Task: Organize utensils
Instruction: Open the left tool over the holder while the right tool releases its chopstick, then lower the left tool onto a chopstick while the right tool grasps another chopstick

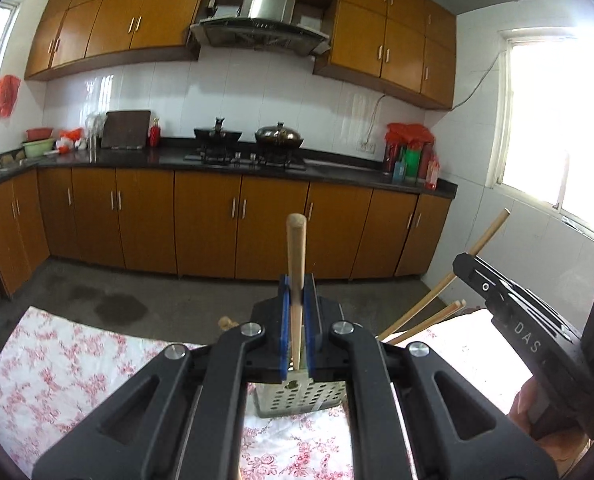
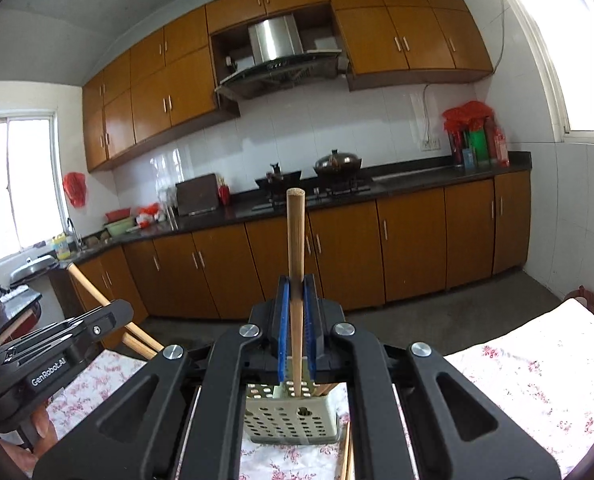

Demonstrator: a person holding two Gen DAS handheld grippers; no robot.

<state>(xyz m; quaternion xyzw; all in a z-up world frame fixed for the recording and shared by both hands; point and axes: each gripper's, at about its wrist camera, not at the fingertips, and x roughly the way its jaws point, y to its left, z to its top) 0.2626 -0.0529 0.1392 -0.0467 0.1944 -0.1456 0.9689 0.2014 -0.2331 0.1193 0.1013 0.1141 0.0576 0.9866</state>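
My left gripper [image 1: 296, 292] is shut on an upright wooden chopstick [image 1: 296, 248], its lower end inside the perforated utensil holder [image 1: 297, 398] on the floral tablecloth. My right gripper [image 2: 296, 292] is shut on another upright wooden chopstick [image 2: 296, 240], its lower end in the same holder [image 2: 289, 416]. Several more chopsticks [image 1: 429, 316] lean out to the right in the left wrist view, beside the other gripper's body [image 1: 513, 312]. In the right wrist view leaning chopsticks [image 2: 109, 304] show at the left behind the other gripper's body [image 2: 53, 356].
The table has a pink floral cloth [image 1: 57, 360]. More chopsticks [image 2: 347, 456] lie on the cloth beside the holder. Beyond is a grey floor, wooden cabinets [image 1: 217, 216], a dark counter with a stove and pots [image 1: 249, 140], bottles [image 1: 411, 160] and a bright window [image 1: 557, 120].
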